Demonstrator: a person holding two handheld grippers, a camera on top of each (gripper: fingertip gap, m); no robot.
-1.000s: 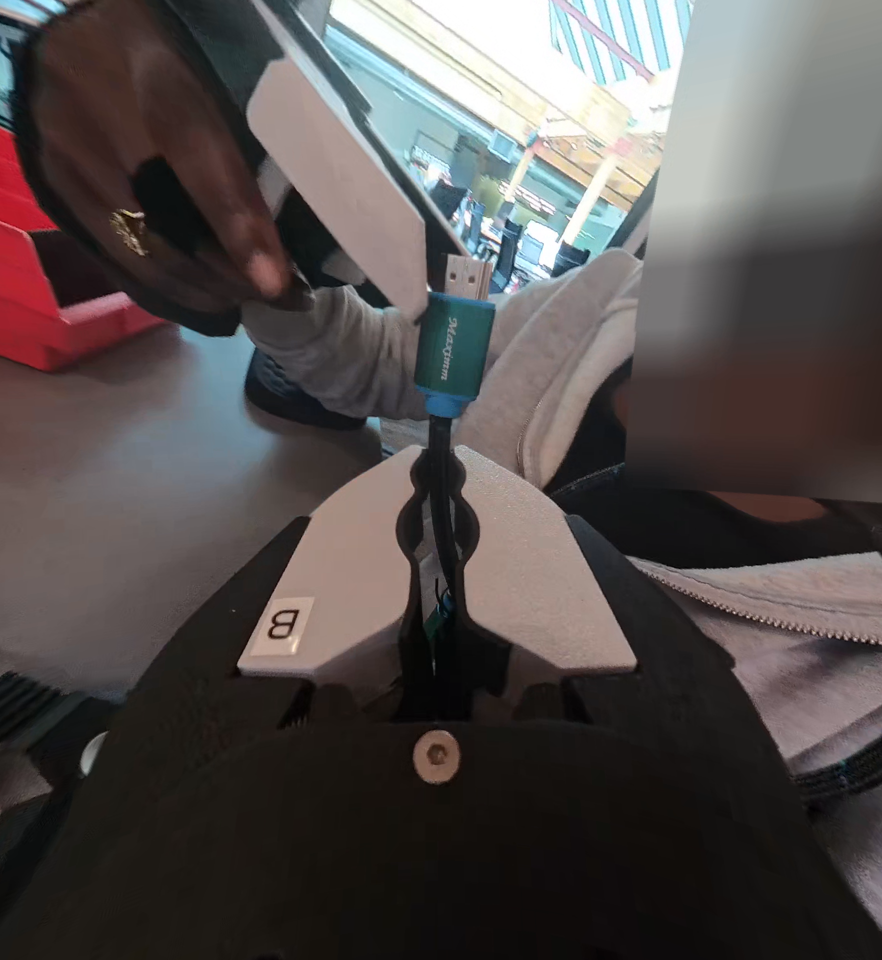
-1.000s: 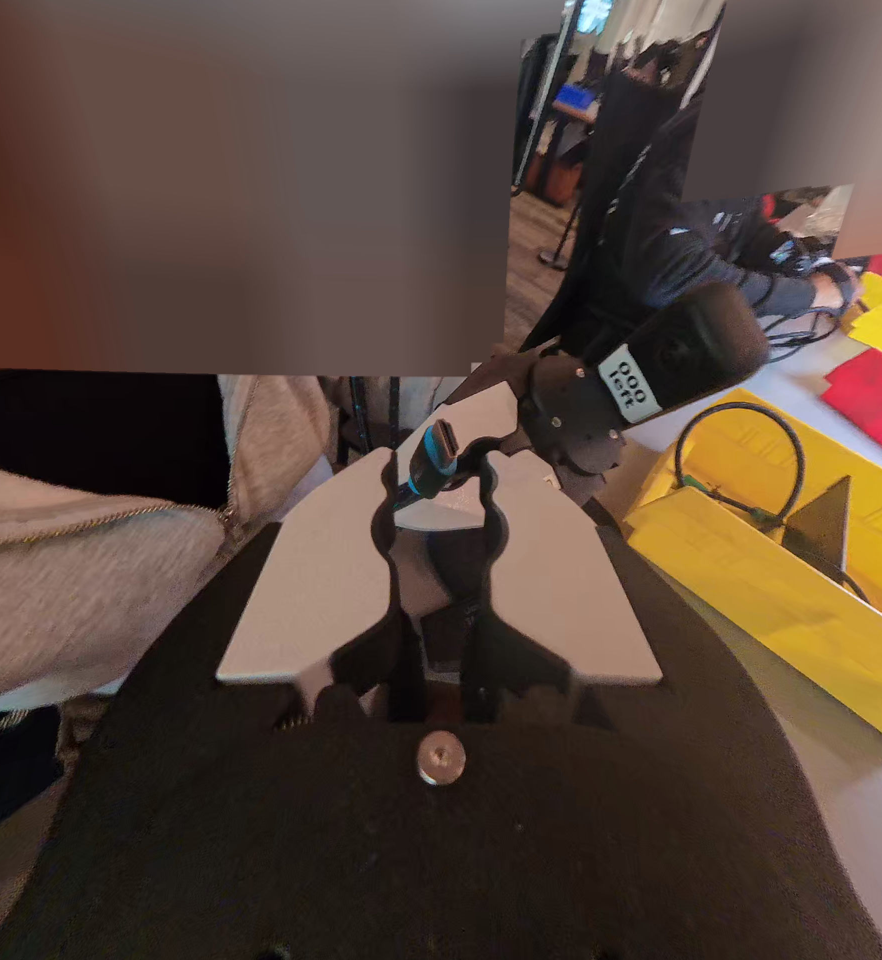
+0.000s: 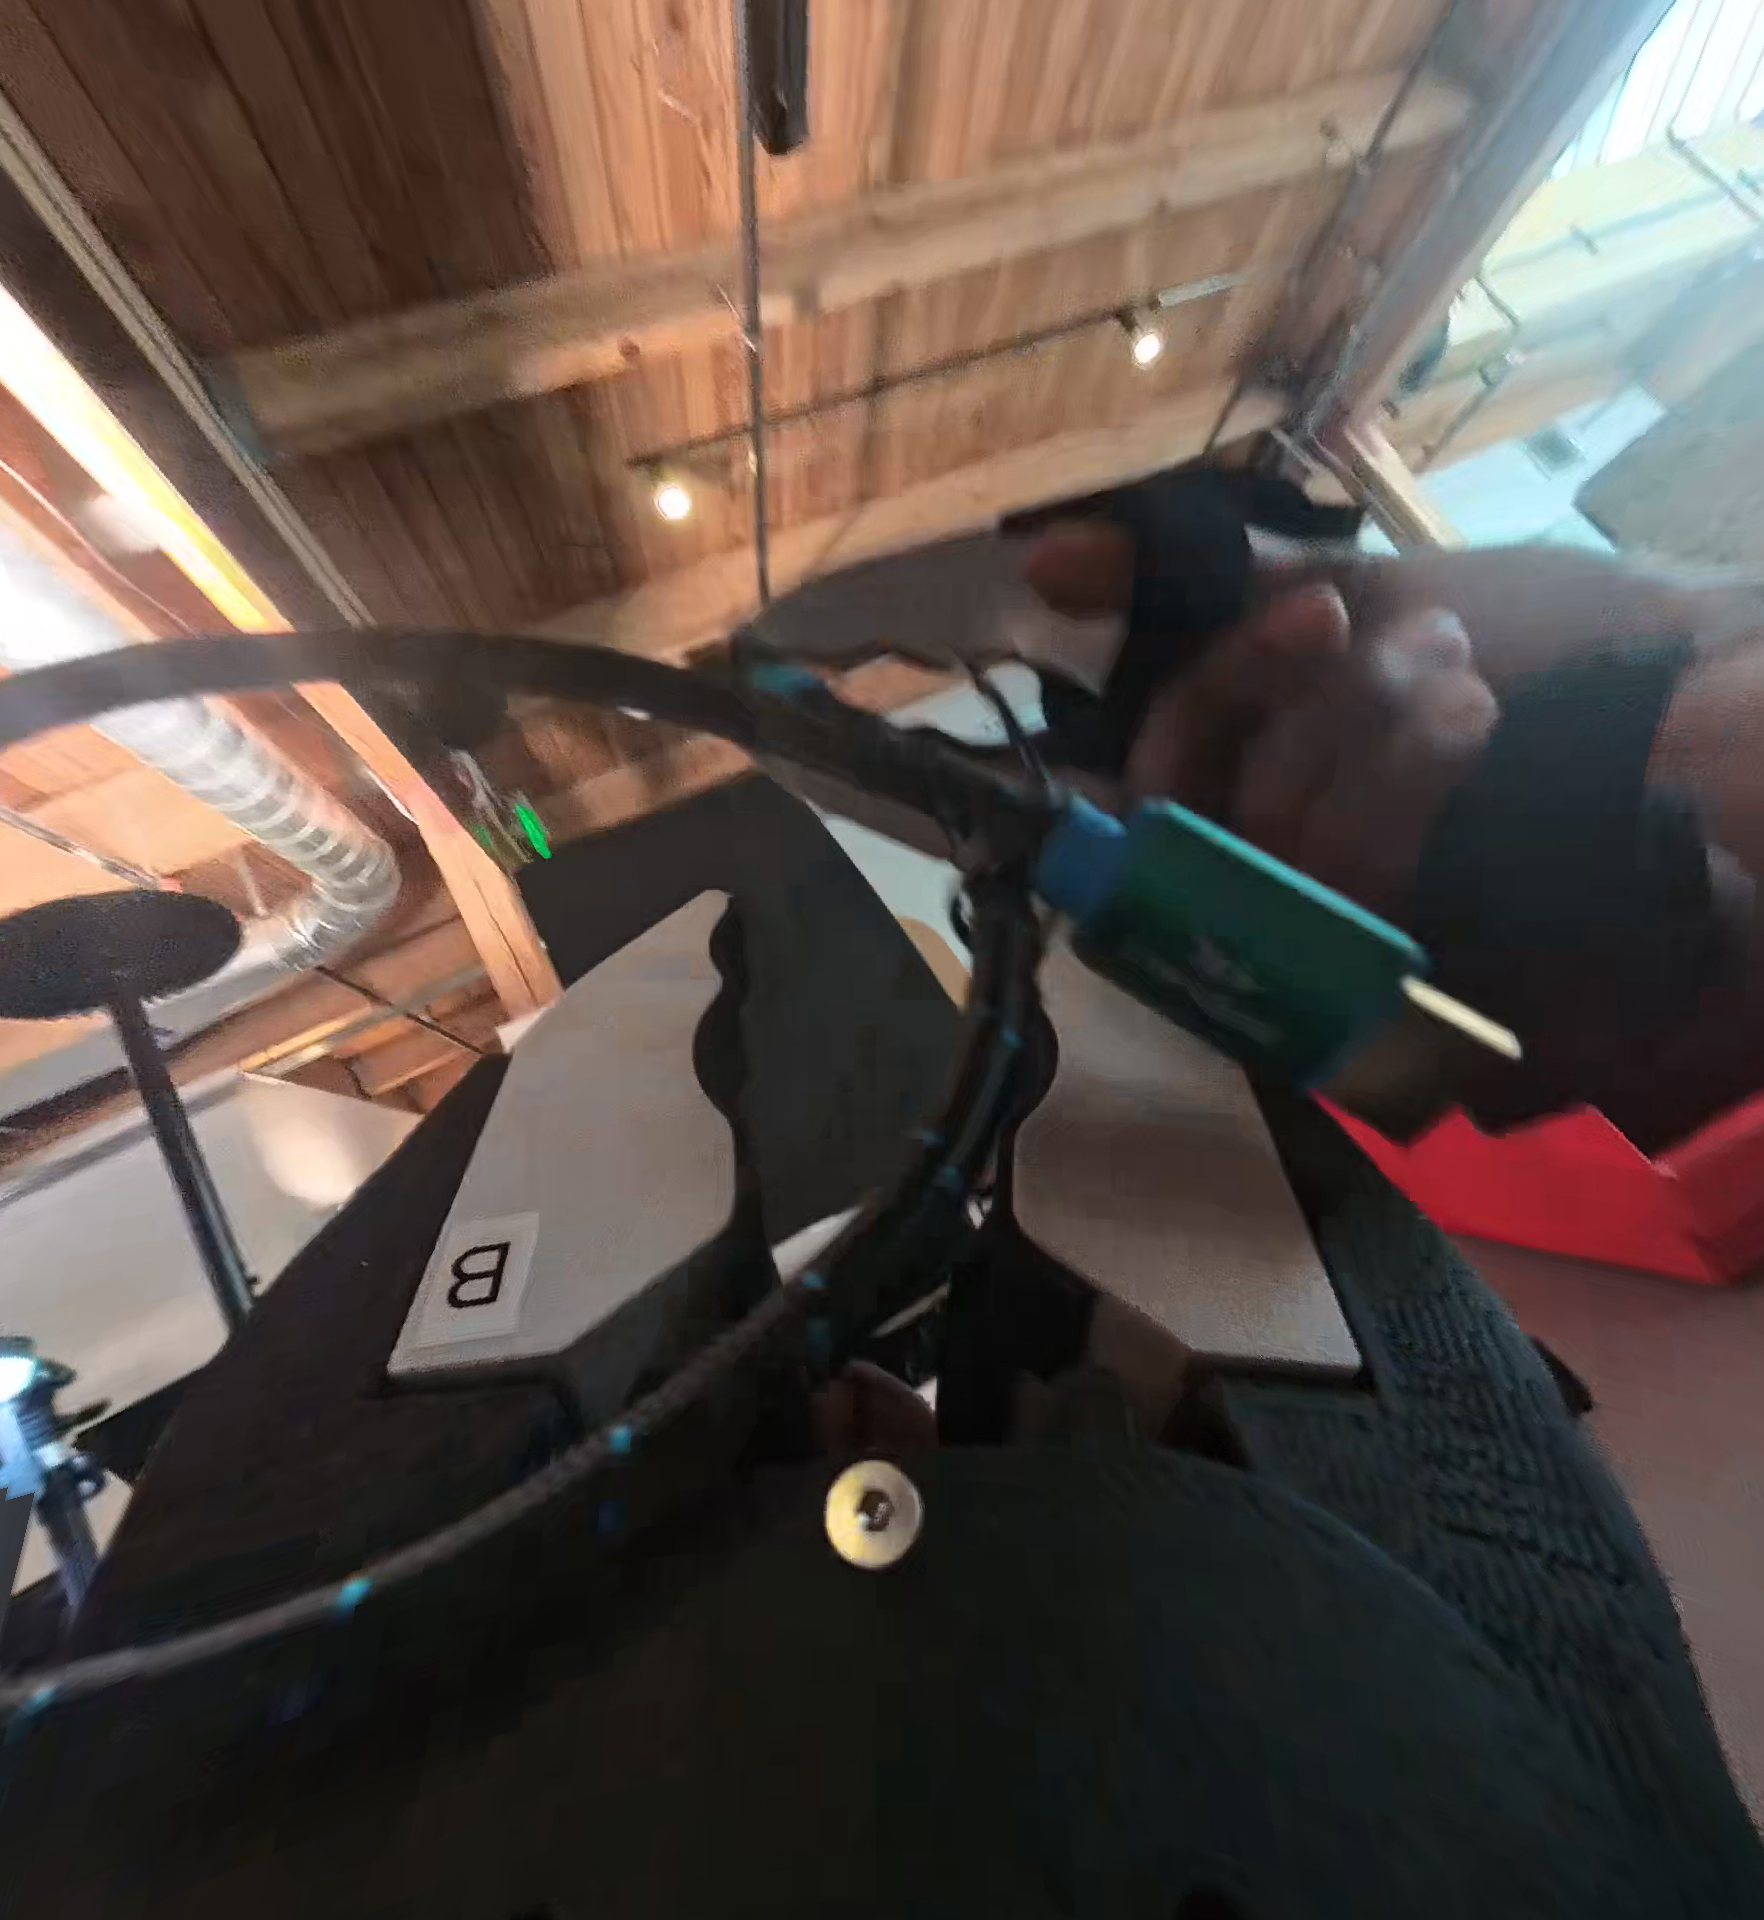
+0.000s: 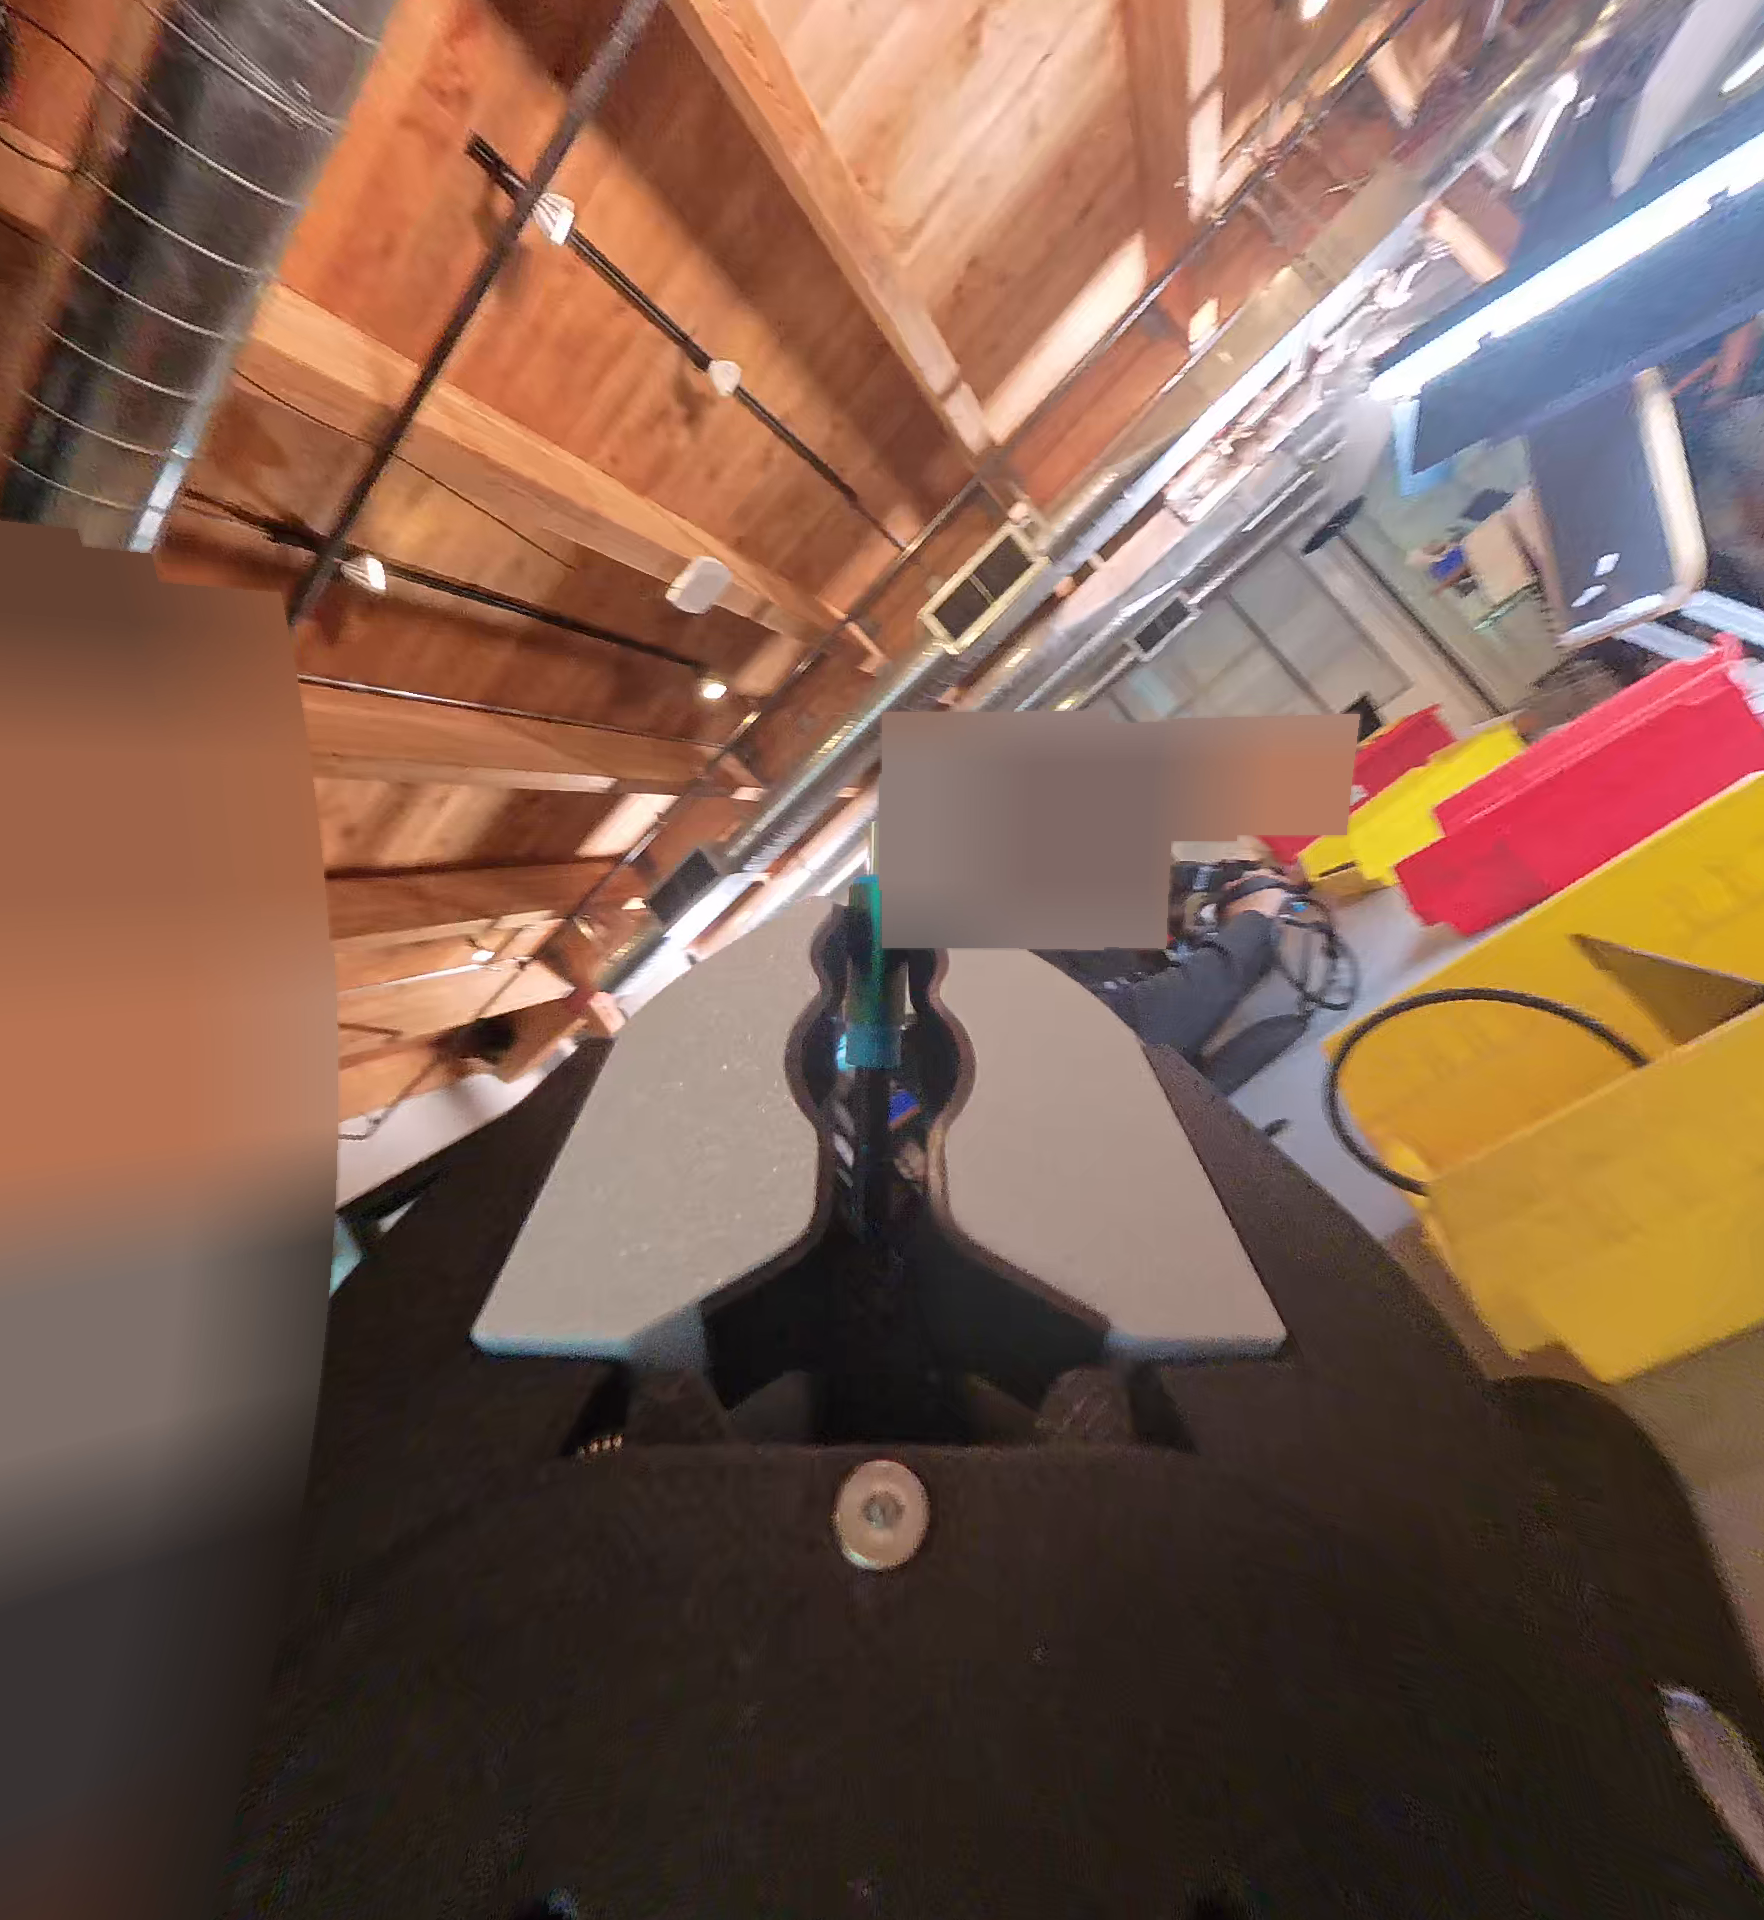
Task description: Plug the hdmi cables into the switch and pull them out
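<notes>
In the left wrist view my left gripper [image 3: 878,935] is open. A black braided HDMI cable [image 3: 919,1174] runs loosely up through the gap, close to the right finger. Its green plug [image 3: 1231,935] with a blue collar leans out to the right past the fingertips, metal tip pointing right. A gloved hand [image 3: 1397,727] is behind it. In the right wrist view my right gripper [image 4: 873,961] is shut on a green and blue HDMI plug [image 4: 862,1029], which points up between the fingertips. The switch is not in view.
Both cameras tilt up at a wooden ceiling. A red bin [image 3: 1584,1195] sits on the table to the right of the left gripper. Yellow bins [image 4: 1636,1195] and red bins [image 4: 1584,810] stand right of the right gripper; one yellow bin holds a black cable [image 4: 1480,1013].
My left gripper has opened and released the cable; the plug has tipped from upright to pointing right. Both views have swung up toward the ceiling. My right gripper now holds a plug.
</notes>
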